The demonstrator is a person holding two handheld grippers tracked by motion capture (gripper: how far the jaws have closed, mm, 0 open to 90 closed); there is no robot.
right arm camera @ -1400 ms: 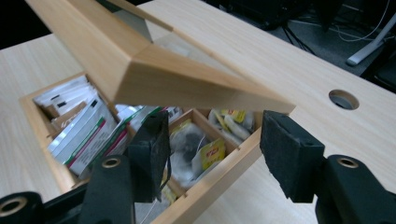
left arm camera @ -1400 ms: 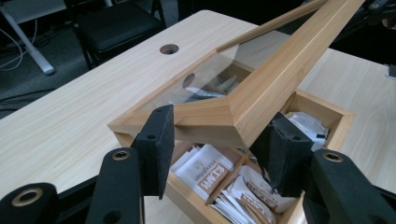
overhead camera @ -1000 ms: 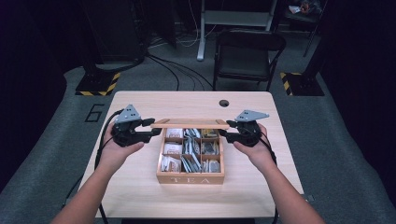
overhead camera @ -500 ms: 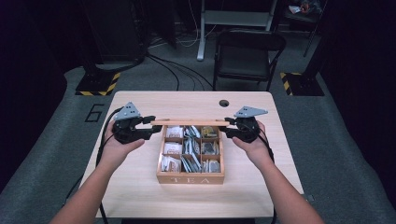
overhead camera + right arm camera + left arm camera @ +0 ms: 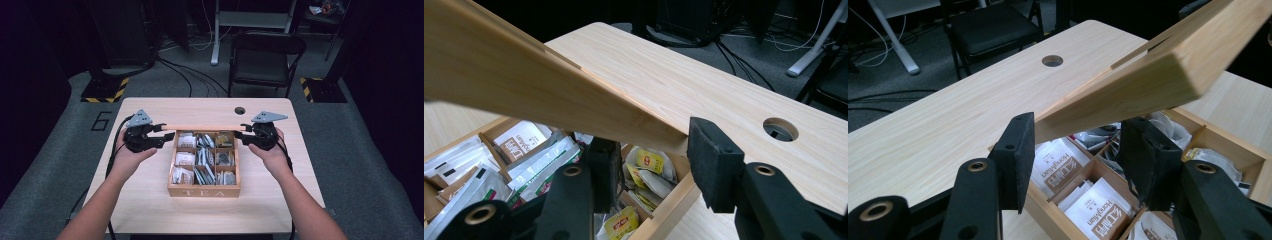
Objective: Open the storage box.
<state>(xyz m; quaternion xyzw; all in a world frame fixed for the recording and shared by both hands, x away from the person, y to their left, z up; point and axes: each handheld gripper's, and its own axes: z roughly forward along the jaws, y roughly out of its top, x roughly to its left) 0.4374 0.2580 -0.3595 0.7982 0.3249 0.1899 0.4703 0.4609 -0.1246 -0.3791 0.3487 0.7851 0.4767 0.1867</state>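
Lid (image 5: 205,127) has risen above "TEA"-lettered box (image 5: 204,192).

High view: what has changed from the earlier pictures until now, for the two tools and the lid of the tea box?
The left tool has just been opening its jaws, the right tool closing its own, each with one end of the lid between them; whether the pads press is unclear. Both tools, the raised lid and the tea box stayed in place.
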